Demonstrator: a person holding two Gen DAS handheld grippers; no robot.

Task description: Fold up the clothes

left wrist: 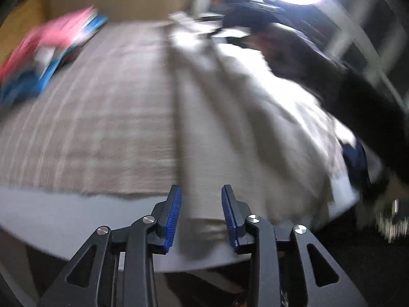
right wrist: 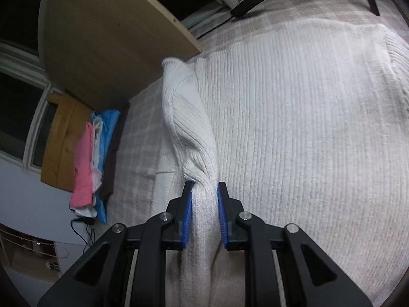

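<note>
Left wrist view, heavily blurred: left gripper [left wrist: 201,215] low over the near edge of the bed, blue pads [left wrist: 174,217] set apart, jaws partly open. A strip of pale fabric between the pads, yet a gap on either side, so no firm hold shown; could not tell whether pinched or merely passing through. White sweater [left wrist: 255,117] spread across the right half of the plaid bedspread [left wrist: 89,117], bright under glare. Pink and blue folded clothes [left wrist: 48,51] stacked at the far left of the bed, well apart from the sweater. A dark sleeved arm [left wrist: 358,97] reaching in from the right, over the sweater's far side.

Right wrist view, sharp: right gripper [right wrist: 204,204] closed onto the sleeve [right wrist: 189,128] of the ribbed white sweater [right wrist: 306,128], knit bunched and twisted between the blue pads [right wrist: 188,212], pressed from both sides. Sleeve lifted, running forward from the jaws along the left edge of the sweater's body, cuff end raised near the wooden board [right wrist: 102,38]. Sweater body flat on the plaid bedspread [right wrist: 138,138]. Pink and blue clothes [right wrist: 89,168] piled at the left, beside a wooden crate [right wrist: 61,143]. Black cable and adapter [right wrist: 248,5] on the bedspread beyond the sweater.
</note>
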